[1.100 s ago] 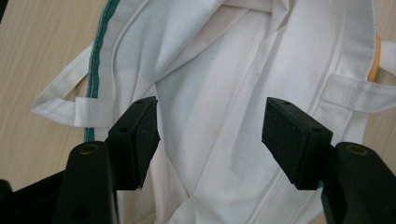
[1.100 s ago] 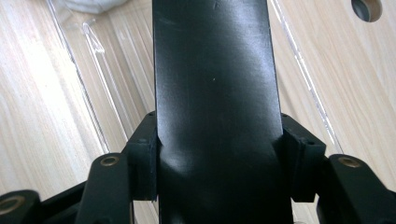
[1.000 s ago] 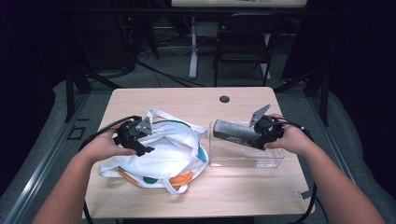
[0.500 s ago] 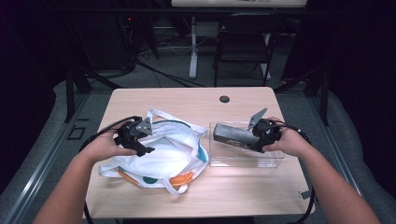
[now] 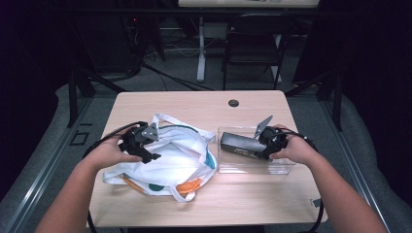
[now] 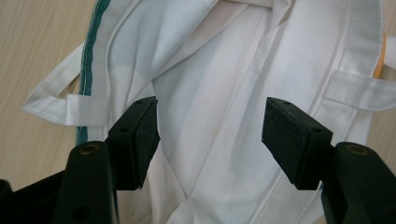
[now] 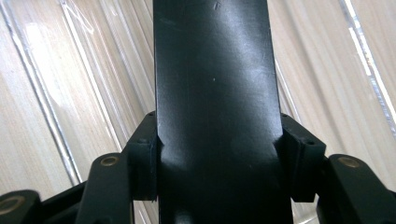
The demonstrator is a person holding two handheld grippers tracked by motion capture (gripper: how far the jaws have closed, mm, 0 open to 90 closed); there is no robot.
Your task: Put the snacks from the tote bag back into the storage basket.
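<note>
Gripping a black box (image 7: 212,93) between its pads, your right gripper (image 5: 265,144) holds it over the clear tray (image 5: 286,167) near the table's (image 5: 194,104) right edge. Your left gripper (image 6: 210,130) stands spread above the white tote bag (image 5: 180,150), toward the left edge. No lettering reads on box or bag.

Black box (image 7: 212,93) runs off top and bottom edges in right gripper view; its ends unseen. White bag (image 6: 243,93) cropped on all sides in left gripper view. Bag's contents hidden.
</note>
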